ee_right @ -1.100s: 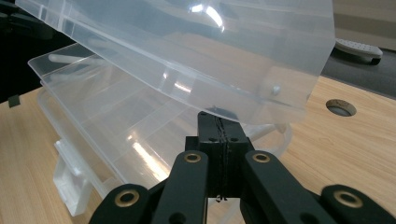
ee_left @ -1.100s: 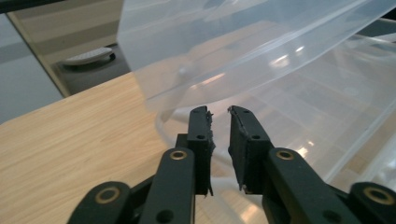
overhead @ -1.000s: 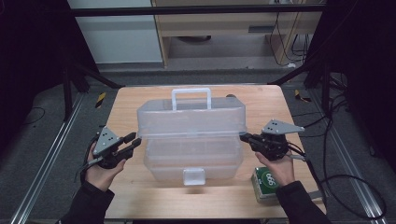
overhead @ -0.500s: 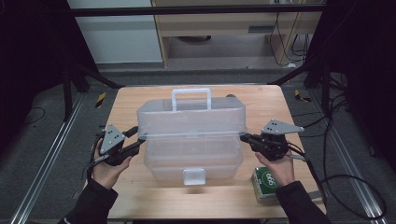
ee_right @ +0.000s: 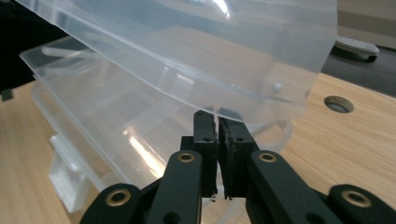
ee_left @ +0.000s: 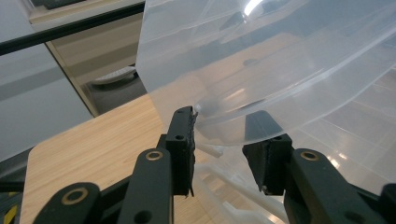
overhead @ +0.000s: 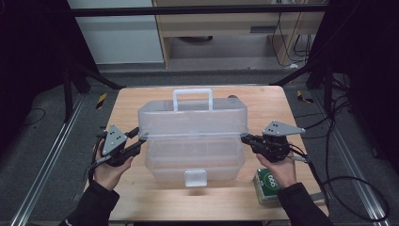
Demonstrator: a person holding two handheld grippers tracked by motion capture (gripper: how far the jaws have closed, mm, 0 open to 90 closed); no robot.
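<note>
Wooden table (overhead: 141, 197) | clear box lid (overhead: 193, 117) between grippers | left gripper (ee_left: 217, 140) agape astride lid rim | right gripper (ee_right: 217, 123) pinched shut under rim, grip uncertain | advice: raise both ends evenly

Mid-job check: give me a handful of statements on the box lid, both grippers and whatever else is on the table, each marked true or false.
1. The clear box's lid is raised off its base. True.
2. The left gripper has its jaws apart around the lid's edge. True.
3. The right gripper stands wide open. False: its jaws are pressed together under the lid's rim.
4. The lid's white handle points toward the person. False: it sits on the far side.
5. A green packet lies near the person's right hand. True.
</note>
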